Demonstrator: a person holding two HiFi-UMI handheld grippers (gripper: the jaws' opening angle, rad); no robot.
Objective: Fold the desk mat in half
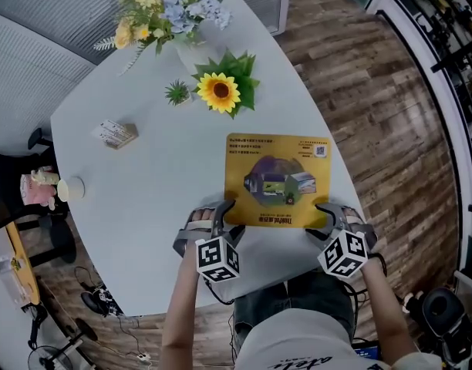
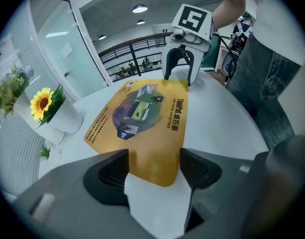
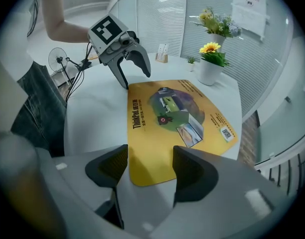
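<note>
Jaws of left gripper [image 2: 152,166] and right gripper [image 3: 150,166] gape at the near corners of the flat yellow rectangular desk mat [image 1: 278,179] on the grey table [image 1: 159,176]. Pinch both evenly; neither seems under its edge.

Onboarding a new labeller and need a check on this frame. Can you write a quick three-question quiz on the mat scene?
1. True or false: the desk mat is already folded in half.
2. The left gripper has its jaws: A) shut on the mat; B) apart at the mat's near corner; C) shut and empty.
3. Fill in: just beyond the mat's far edge stands a potted ____.

Key: 1 false, it lies flat on the table. 2 B, and the right gripper is the same at the other near corner. 3 sunflower.
</note>
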